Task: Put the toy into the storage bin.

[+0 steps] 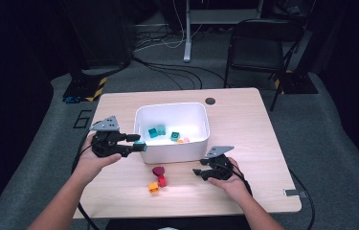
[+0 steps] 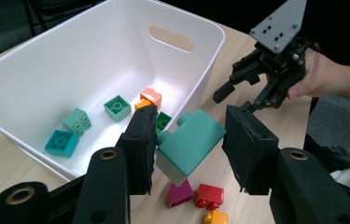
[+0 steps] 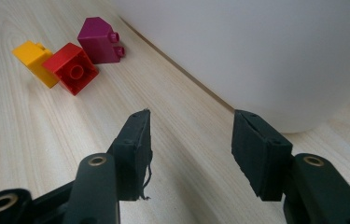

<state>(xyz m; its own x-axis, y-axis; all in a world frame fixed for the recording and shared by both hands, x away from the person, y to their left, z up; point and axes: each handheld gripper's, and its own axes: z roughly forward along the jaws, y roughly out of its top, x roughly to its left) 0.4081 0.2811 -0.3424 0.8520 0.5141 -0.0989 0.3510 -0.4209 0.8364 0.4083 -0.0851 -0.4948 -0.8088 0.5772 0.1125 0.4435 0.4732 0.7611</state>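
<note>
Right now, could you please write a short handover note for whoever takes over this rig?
Left gripper: shut on a teal block, held at the near rim of the white bin.
Right gripper: open, nothing between its fingers, beside the bin.
Done: several blocks lie in the bin.
Left: drop the teal block in, then collect the magenta block, red block and yellow block from the table.
</note>
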